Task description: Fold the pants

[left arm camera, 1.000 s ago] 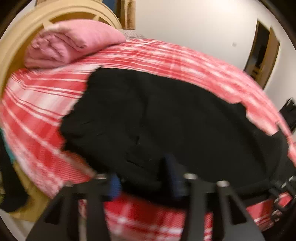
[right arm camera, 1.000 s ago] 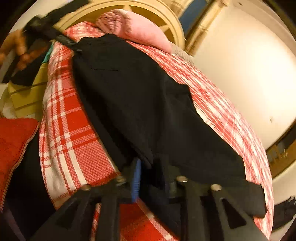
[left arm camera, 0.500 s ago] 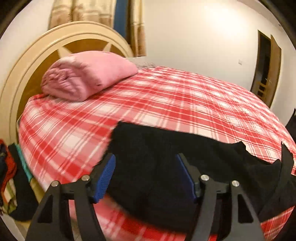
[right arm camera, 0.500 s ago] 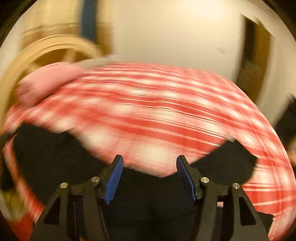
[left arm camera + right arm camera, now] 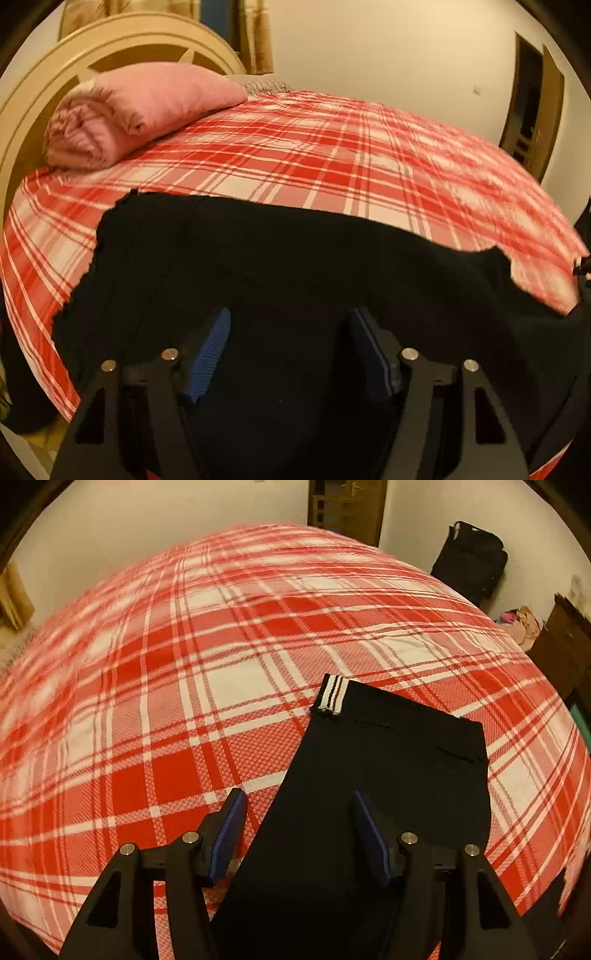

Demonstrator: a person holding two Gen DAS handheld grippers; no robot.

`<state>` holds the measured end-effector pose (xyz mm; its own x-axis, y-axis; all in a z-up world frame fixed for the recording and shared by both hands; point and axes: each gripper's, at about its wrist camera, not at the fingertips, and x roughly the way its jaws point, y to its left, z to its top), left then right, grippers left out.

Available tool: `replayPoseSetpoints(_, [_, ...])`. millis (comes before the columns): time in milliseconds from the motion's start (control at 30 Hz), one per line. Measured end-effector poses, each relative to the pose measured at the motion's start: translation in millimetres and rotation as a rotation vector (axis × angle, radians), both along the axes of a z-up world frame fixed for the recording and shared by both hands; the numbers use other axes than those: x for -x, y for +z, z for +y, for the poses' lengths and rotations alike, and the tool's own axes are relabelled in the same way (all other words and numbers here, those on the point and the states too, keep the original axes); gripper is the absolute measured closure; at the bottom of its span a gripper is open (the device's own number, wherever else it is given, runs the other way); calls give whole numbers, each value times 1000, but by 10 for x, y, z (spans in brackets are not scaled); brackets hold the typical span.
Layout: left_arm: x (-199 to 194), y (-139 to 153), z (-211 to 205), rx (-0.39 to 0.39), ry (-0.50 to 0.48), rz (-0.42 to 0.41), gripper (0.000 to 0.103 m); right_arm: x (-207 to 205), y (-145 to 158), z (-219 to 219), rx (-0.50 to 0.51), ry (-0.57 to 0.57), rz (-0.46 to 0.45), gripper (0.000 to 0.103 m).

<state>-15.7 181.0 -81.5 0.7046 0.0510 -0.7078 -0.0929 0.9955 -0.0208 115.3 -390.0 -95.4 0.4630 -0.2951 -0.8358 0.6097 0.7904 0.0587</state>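
Black pants (image 5: 280, 266) lie flat across the near side of a bed with a red and white plaid cover (image 5: 332, 158). My left gripper (image 5: 290, 354) is open and empty, just above the black cloth. In the right wrist view the pants (image 5: 388, 775) show an end with a black and white striped band (image 5: 330, 696). My right gripper (image 5: 297, 830) is open and empty over that end, with the pants' left edge between the jaws.
A rolled pink blanket (image 5: 140, 107) lies at the head of the bed by a cream round headboard (image 5: 74, 62). A doorway (image 5: 532, 107) is in the far wall. A black bag (image 5: 469, 561) and a dark cabinet (image 5: 561, 642) stand past the bed.
Both grippers have let go of the black pants and opened. The pants now lie flat on the bed. The right gripper has swung round to the striped end.
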Motion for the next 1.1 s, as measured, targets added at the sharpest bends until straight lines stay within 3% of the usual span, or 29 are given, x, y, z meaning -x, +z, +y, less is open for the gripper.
replayPoseSetpoints(200, [-32, -23, -47, -30, -5, -9, 26, 166, 56, -61, -50, 67, -47, 42])
replayPoseSetpoints(300, [-37, -29, -60, -39, 3, -12, 25, 358, 187, -272, -115, 58, -125, 42])
replayPoseSetpoints(433, [-73, -25, -55, -36, 10, 2, 24, 1136, 471, -677, -62, 64, -158, 42])
replayPoseSetpoints(600, [-84, -38, -62, -47, 13, 4, 22, 2170, 250, -1294, -53, -23, -64, 42])
replayPoseSetpoints(667, [-89, -39, -61, -43, 18, 5, 21, 2523, 74, -1489, -108, -79, -42, 42])
replayPoseSetpoints(767, [-99, -45, -73, -43, 25, 5, 19, 2731, -105, -1573, -208, -76, -51, 42])
replayPoseSetpoints(833, [-113, -47, -90, -39, 23, 17, 11, 2727, -192, -1560, -211, -68, -23, 42])
replayPoseSetpoints(900, [-133, -64, -156, -66, 20, 36, 9, 2676, -230, -1505, -210, -37, -43, 42])
replayPoseSetpoints(933, [-130, -68, -179, -80, 22, 34, 9, 2643, -222, -1470, -194, -23, -42, 46])
replayPoseSetpoints(1033, [-114, -78, -175, -76, 34, 24, 8, 2600, -189, -1392, -211, 44, -52, 82])
replayPoseSetpoints(1100, [-104, -78, -175, -79, 35, 23, 8, 2551, -165, -1288, -204, 98, -21, 88])
